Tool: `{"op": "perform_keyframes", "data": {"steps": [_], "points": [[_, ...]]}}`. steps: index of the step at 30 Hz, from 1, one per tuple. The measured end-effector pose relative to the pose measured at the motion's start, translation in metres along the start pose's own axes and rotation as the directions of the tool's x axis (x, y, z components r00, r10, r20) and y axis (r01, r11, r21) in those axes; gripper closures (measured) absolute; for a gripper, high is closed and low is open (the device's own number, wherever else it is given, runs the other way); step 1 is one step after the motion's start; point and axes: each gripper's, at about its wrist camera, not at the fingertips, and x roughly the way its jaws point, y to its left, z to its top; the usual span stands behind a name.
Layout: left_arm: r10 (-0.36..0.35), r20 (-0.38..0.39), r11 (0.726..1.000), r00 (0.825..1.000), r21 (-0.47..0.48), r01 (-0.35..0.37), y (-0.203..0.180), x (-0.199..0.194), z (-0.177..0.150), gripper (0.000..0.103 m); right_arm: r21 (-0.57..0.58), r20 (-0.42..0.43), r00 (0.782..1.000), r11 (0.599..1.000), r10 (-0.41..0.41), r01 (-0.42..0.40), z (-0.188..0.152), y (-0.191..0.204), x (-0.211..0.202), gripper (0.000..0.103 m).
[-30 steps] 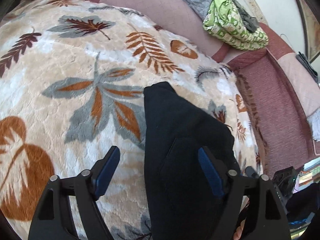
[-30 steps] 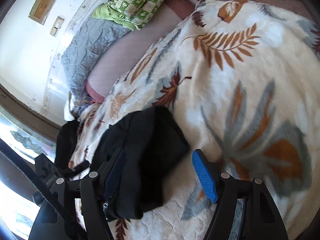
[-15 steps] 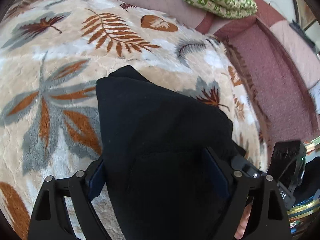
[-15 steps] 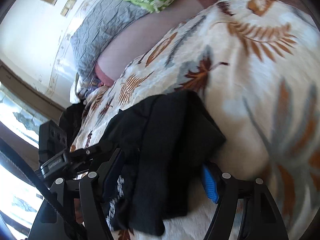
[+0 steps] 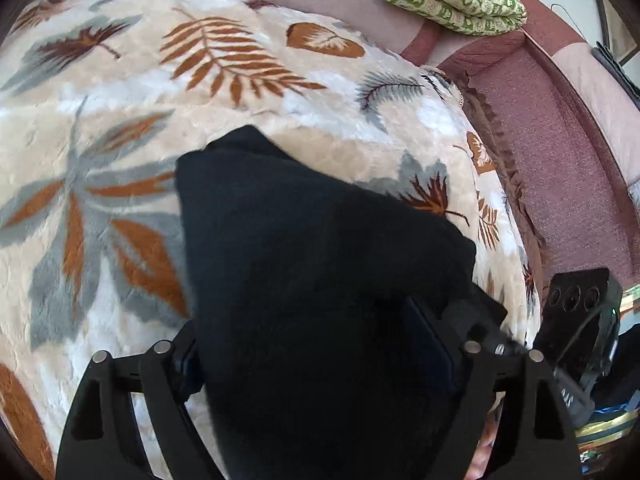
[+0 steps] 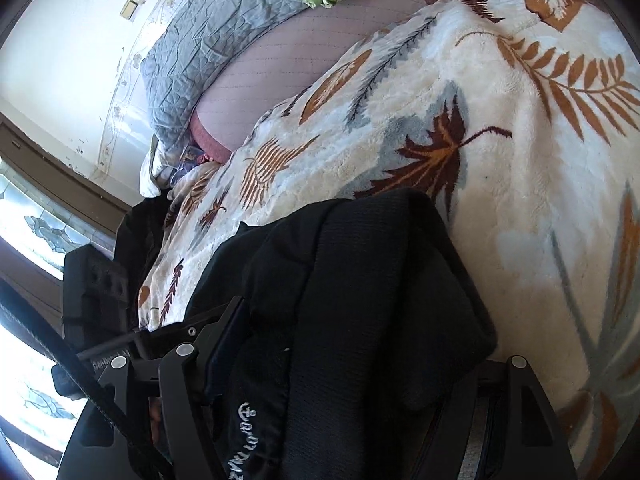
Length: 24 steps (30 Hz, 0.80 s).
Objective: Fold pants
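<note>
Since a second ago both tools have pushed forward, and the folded black pants (image 5: 320, 280) now fill each view. The left tool (image 5: 316, 364) and right tool (image 6: 352, 364) each straddle the bundle, spread wide, near the leaf-print blanket's (image 5: 240, 92) edge. White embroidered lettering (image 6: 246, 440) is unreadable.

The black pants (image 5: 320, 272) cover my left gripper (image 5: 316, 356) so far that only slivers of its blue pads peek out; I cannot tell whether it is clamped. In the right wrist view the same cloth buries my right gripper (image 6: 352, 364), its right pad wholly hidden. White stitched lettering (image 6: 244, 440) on the pants runs off the bottom edge, unreadable. The leaf-print blanket (image 5: 120, 120) is cut off at every side.
</note>
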Motion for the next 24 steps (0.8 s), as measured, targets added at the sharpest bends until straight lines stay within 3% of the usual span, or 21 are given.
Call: {"op": "perform_keyframes", "data": {"steps": [2,3,7,12,16,24], "points": [[0.008,0.009,1.000,1.000,0.002,-0.008,-0.003,-0.004,0.000,0.038,-0.010,-0.006,1.000,1.000,0.003,-0.003,-0.001,0.002,0.000,0.030],[0.021,0.014,1.000,1.000,0.007,-0.021,-0.003,-0.007,-0.002,0.053,-0.013,-0.013,1.000,1.000,0.006,-0.006,-0.002,0.002,0.000,0.036],[0.000,0.053,1.000,0.999,0.007,-0.001,0.000,-0.024,-0.009,0.070,-0.012,-0.029,0.999,1.000,0.017,-0.018,-0.004,0.001,-0.001,0.055],[0.073,0.134,0.994,0.988,0.068,-0.083,-0.017,-0.048,-0.022,0.073,-0.058,-0.028,1.000,0.998,0.011,-0.012,-0.008,0.022,-0.008,0.063],[0.149,0.210,0.978,0.966,0.112,-0.175,-0.028,-0.070,-0.029,0.073,-0.128,-0.023,1.000,0.992,0.001,-0.004,-0.010,0.047,-0.013,0.067],[0.224,0.317,0.956,0.922,0.112,-0.271,-0.025,-0.112,-0.025,0.073,-0.217,-0.007,1.000,0.976,0.023,-0.024,-0.007,0.096,-0.012,0.068]]}}
